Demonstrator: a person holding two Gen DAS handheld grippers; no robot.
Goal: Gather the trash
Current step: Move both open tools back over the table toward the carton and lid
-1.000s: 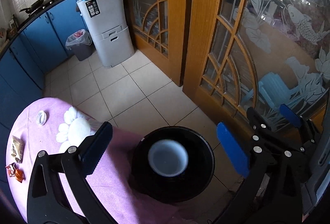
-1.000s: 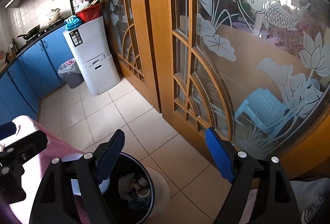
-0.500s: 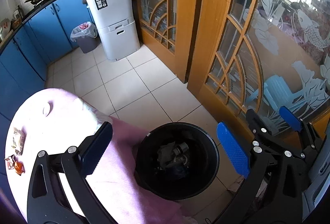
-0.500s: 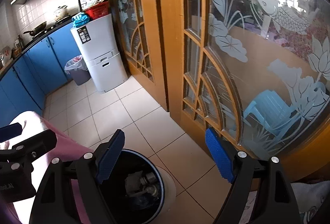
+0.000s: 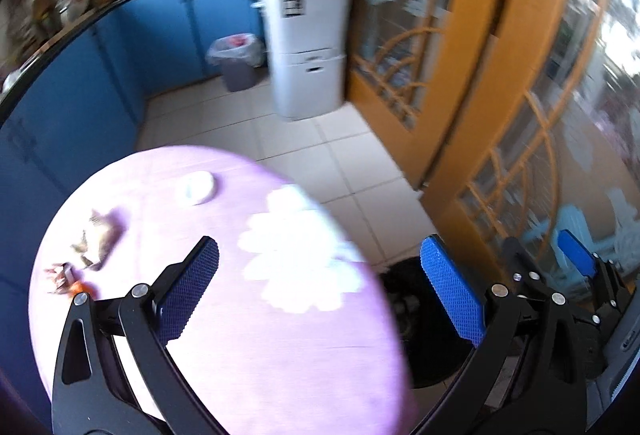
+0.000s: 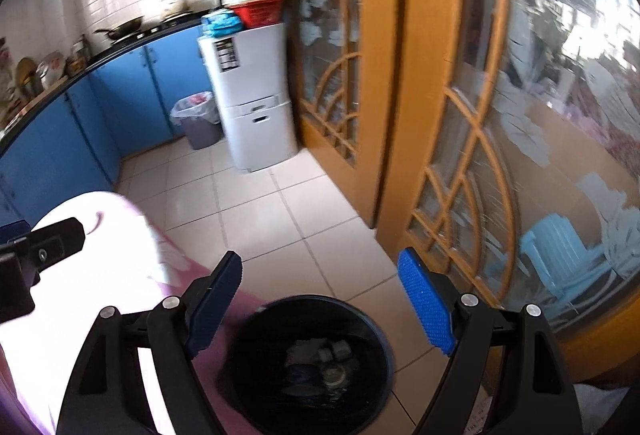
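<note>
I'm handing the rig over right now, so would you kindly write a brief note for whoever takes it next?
Left gripper: open, empty, over the pink-clothed table.
Right gripper: open, empty, above the black bin on the floor beside the table.
Done: some trash lies in the bin.
Left: crumpled wrappers, small orange-red scraps and a white round piece lie on the table's far left side. The view is blurred, so check for more.
</note>
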